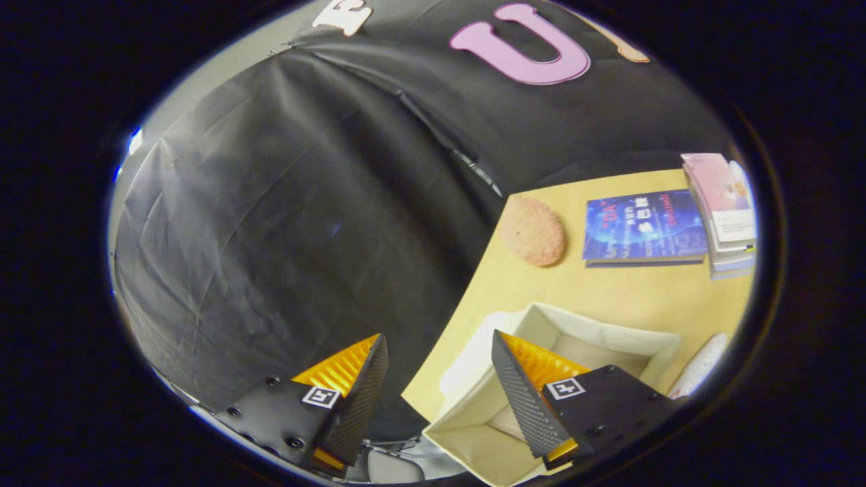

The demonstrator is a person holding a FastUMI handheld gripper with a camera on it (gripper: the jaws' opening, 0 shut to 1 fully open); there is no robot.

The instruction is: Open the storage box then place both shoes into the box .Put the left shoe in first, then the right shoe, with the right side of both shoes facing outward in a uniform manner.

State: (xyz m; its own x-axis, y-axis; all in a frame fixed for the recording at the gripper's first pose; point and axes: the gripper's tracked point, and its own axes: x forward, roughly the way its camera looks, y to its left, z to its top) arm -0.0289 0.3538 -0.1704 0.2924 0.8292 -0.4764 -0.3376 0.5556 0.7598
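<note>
Gripper point(440, 338) is held wide open, nothing gripped. Open box point(609, 335) is seen under the right finger, on table point(629, 291). "UA" is legible on book point(643, 226).

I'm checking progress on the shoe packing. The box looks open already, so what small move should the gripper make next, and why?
Probably swing away from the box to look for the left shoe. The box stands open on the yellow table with no shoe visible inside, and the gripper is open, holding nothing, one finger over the box's near corner.
</note>
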